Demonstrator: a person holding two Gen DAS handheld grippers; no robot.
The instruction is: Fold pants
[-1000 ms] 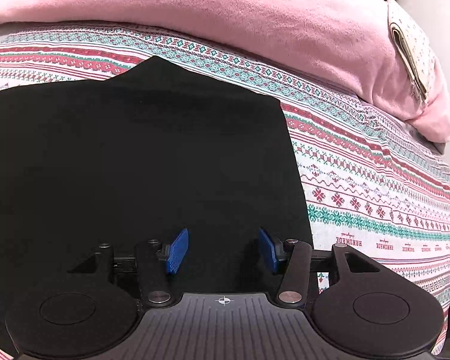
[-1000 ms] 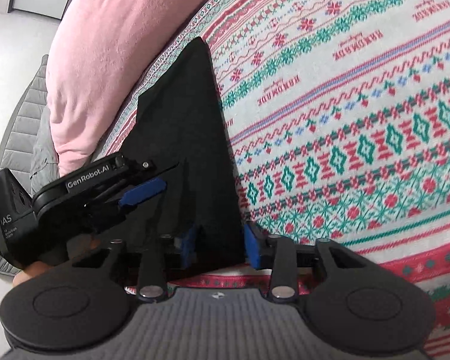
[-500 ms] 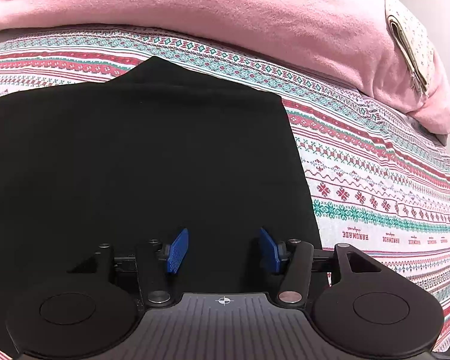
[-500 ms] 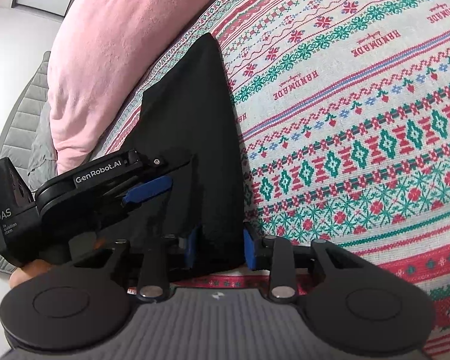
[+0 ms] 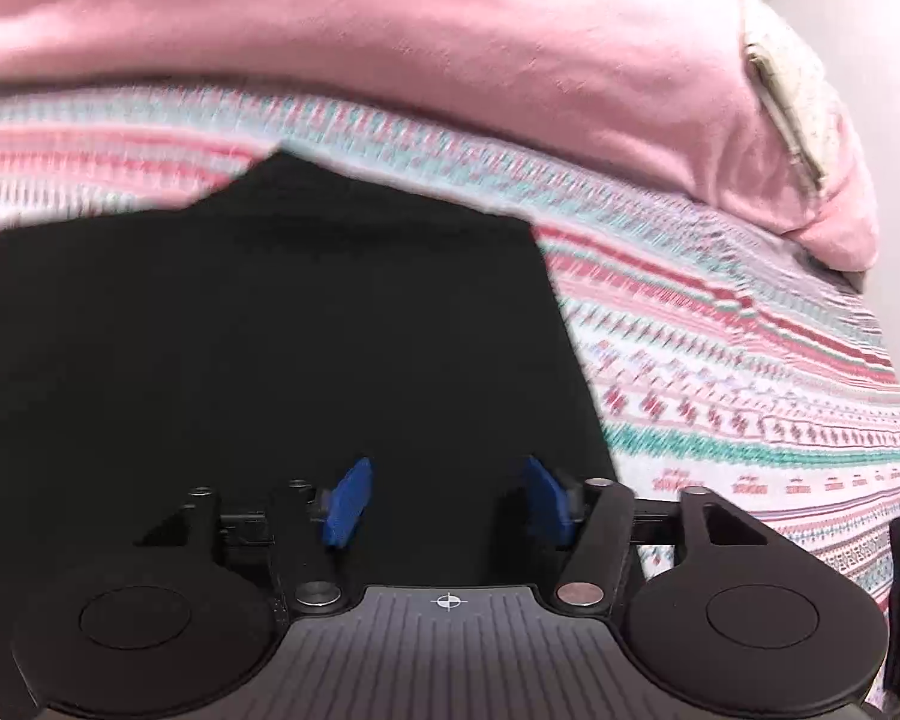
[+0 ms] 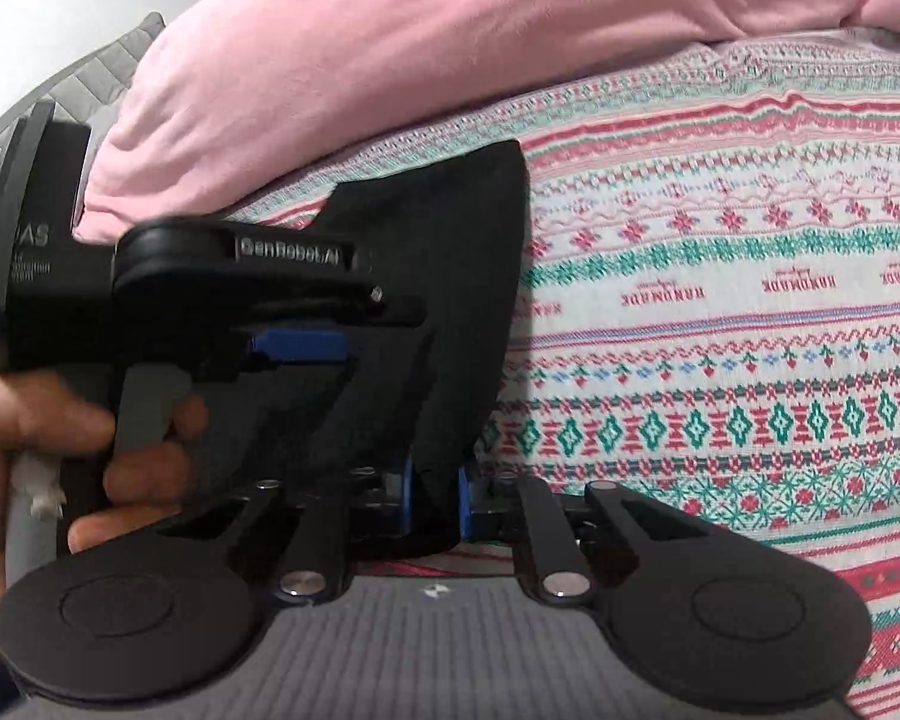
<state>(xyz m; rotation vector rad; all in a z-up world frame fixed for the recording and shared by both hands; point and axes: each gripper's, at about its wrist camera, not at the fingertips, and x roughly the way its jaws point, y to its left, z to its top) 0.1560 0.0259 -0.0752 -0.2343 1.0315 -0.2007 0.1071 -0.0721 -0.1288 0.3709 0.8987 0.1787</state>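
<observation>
**Right gripper pinching pants edge, left gripper spreading over the fabric**

Right gripper [image 6: 435, 501]: blue pads closing on a bunched edge of the black pants [image 6: 438, 300], cloth squeezed between them, pads pressing on it. From that pinch the fabric rises in a wedge up and away toward a peak near the pink blanket [image 6: 390, 60].

Left gripper [image 5: 447, 501]: jaws opening, blue pads wide apart, nothing clamped; black fabric lies beneath and behind them. Right wrist view shows the same left gripper [image 6: 297, 345] side-on over the pants, held by a person's hand [image 6: 60, 438] wrapped round its handle.

Pants [image 5: 270, 330] lie spread on the patterned bedspread [image 5: 750, 408], filling the left and centre of the left wrist view, right edge running diagonally down toward the gripper. Striped red, green and white bedspread [image 6: 720, 330] extends to the right. Pink blanket [image 5: 390, 30] heaped along the far side, just beyond the pants. Left wrist view is motion-blurred.
</observation>
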